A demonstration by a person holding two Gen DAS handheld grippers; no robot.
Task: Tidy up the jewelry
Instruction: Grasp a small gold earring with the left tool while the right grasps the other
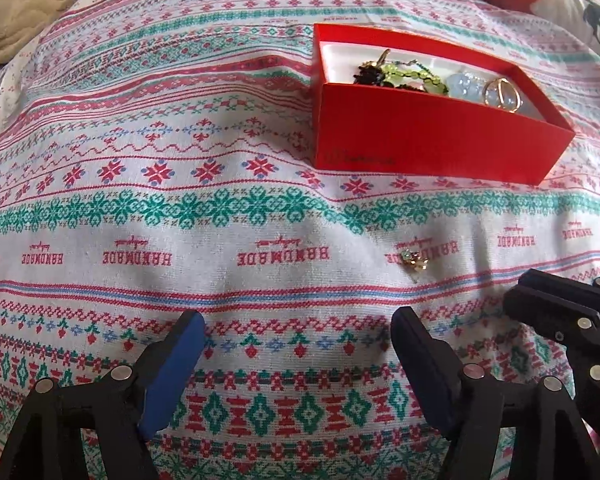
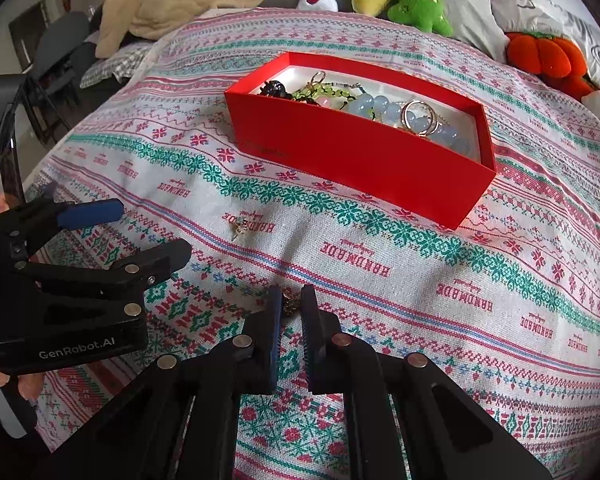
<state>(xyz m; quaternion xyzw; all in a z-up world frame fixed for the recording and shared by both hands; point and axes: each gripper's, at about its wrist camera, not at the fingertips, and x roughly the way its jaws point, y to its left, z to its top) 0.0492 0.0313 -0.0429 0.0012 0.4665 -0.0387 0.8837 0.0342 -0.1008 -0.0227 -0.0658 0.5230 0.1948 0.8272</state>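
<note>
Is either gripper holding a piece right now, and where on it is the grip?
The right gripper pinches a small gold earring at its fingertips; which part is gripped is hidden. The left gripper is open and holds nothing.

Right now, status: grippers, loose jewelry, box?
Left gripper open, empty. Right gripper nearly shut around small gold piece, grip unconfirmed. One earring loose on cloth. Red box open, beads inside; path clear.

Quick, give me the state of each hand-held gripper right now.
Left hand-held gripper: open, holding nothing.
Right hand-held gripper: nearly closed around a small gold earring.
</note>
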